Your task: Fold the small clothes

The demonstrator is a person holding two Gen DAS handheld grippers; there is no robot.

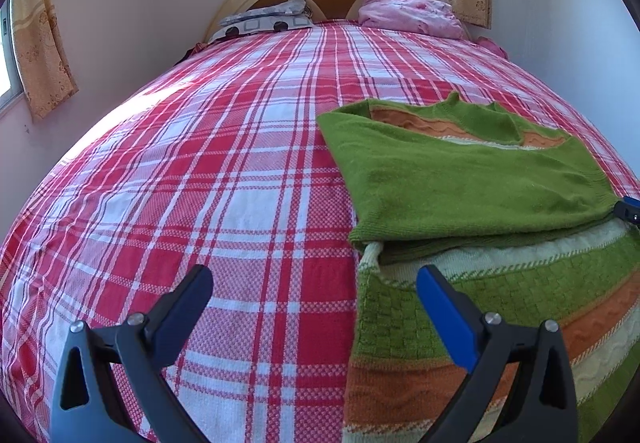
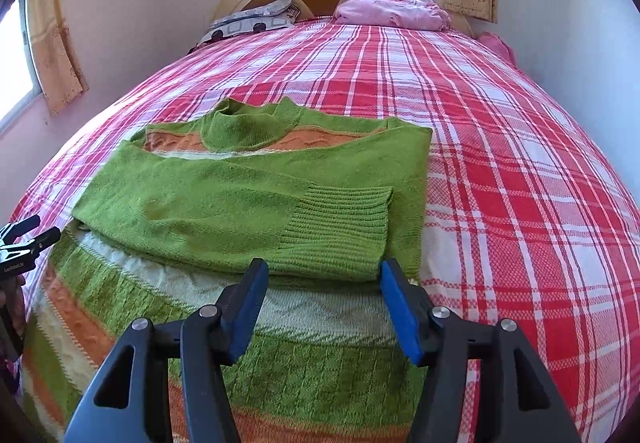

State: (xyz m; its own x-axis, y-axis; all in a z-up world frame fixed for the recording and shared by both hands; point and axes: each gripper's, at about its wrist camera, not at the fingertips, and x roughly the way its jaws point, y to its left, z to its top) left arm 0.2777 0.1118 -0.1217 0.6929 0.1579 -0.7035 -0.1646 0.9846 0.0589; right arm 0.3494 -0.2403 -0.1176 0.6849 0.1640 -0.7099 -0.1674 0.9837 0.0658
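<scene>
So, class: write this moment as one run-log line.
stage: sleeves folded in, bottom half unfolded | sweater: flat on bed | left tool: open, at sweater's left edge | right tool: open, at cuff

A small knitted sweater (image 2: 224,203) lay flat on the bed, front side up, neck end toward the headboard. It was mostly green, with bands of orange, cream and basket-weave green across the body (image 1: 500,307). Both plain green sleeves were folded inward across the chest, one overlapping the other. The ribbed cuff (image 2: 340,227) of the upper sleeve rested near the sweater's right edge. A short green collar (image 2: 240,127) stood slightly raised at the top.
</scene>
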